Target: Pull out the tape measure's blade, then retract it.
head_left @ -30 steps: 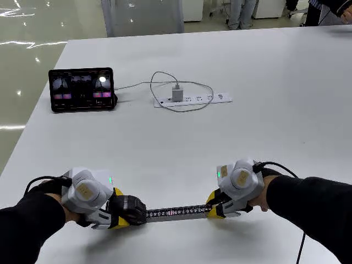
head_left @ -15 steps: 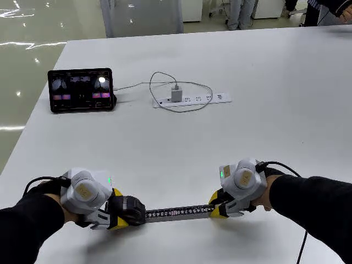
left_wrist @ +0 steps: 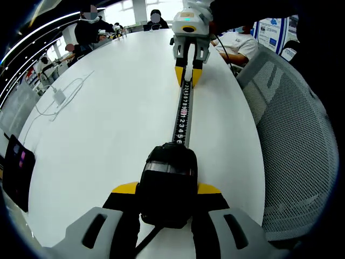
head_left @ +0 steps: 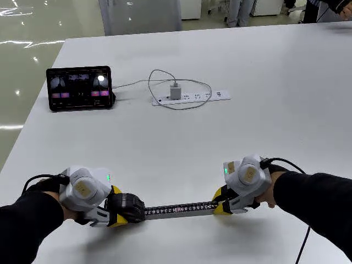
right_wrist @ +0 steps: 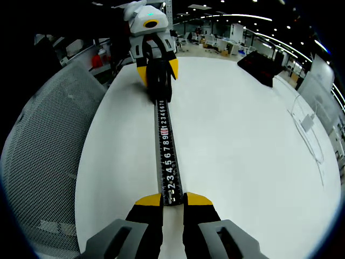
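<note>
Tape measure: the black tape measure (head_left: 127,207) sits on the white table (head_left: 220,126) near the front edge, on the person's left.
Blade: the blade (head_left: 179,209) comes straight out of the case and lies low along the table, bridging the gap between the 2 grippers. Its printed figures read clearly in both gripper views.
Left gripper: the left gripper (head_left: 118,212) is clenched on the case, with 1 yellow-tipped jaw on each side.
Right gripper: the right gripper (head_left: 220,201) is grasping the blade's free end, which is pinched between its 2 jaw tips.
Done so far: step 1 looks well under way, since a good stretch of blade is already out and appears taut and straight.
Unclear: the pictures do not show whether the pull is meant to go further.
Left to do: all of step 2, by my reading. The blade has to run back into the case, probably with the right gripper guiding the end in so it does not whip, while the left keeps the case steady.
Other things: a tablet (head_left: 80,88) and a power strip (head_left: 192,98) with its looped cable lie well apart from the work, toward the far side.
</note>
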Motion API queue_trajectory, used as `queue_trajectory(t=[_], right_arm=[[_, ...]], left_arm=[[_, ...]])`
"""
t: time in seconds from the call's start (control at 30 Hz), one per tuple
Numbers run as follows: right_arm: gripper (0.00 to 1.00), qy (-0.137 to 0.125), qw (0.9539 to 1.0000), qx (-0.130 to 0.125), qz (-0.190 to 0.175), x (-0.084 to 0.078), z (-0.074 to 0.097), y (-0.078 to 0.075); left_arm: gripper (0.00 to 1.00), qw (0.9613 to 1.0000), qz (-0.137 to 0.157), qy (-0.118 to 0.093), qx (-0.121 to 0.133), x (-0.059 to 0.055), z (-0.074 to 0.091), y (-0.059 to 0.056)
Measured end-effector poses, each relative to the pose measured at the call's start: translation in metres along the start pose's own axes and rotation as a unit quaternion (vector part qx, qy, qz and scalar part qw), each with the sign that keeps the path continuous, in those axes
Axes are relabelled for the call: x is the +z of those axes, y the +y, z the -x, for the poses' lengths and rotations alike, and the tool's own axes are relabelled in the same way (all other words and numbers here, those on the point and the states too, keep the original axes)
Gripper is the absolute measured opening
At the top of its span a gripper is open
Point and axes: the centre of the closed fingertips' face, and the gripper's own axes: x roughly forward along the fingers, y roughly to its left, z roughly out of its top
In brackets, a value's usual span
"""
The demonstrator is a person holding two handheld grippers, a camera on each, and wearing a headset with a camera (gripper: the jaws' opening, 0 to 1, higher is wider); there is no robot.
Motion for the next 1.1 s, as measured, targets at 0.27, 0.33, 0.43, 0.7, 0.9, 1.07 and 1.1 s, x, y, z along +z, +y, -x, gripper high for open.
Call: queue_trajectory(t=[0.27,0.33,0.43,0.7,0.9,1.07,1.1], right_arm=[[0.10,0.004,1.0000,-0.002,0.004,-0.004,0.002,-0.001],[0.10,0.006,1.0000,-0.002,0.006,-0.006,0.003,-0.001],[0.10,0.008,0.9999,-0.001,0.009,-0.007,0.004,-0.001],[0.10,0.012,0.9999,-0.002,0.009,-0.012,0.008,-0.002],[0.10,0.014,0.9999,-0.002,0.005,-0.017,0.012,-0.002],[0.10,0.017,0.9998,-0.003,0.004,-0.020,0.014,-0.002],[0.10,0.017,0.9998,-0.003,0.004,-0.020,0.014,-0.003]], left_arm=[[0.31,1.0000,0.000,0.000,0.000,0.000,0.000,0.000],[0.31,1.0000,0.001,0.000,0.001,0.000,0.001,-0.001],[0.31,1.0000,0.001,0.000,0.001,0.000,0.001,-0.001],[0.31,1.0000,0.001,-0.001,0.002,0.001,0.001,-0.001],[0.31,1.0000,0.002,-0.001,0.002,0.001,0.001,-0.001],[0.31,1.0000,0.001,-0.001,0.002,0.000,0.001,-0.001],[0.31,1.0000,0.002,-0.002,0.002,0.000,0.001,0.000]])
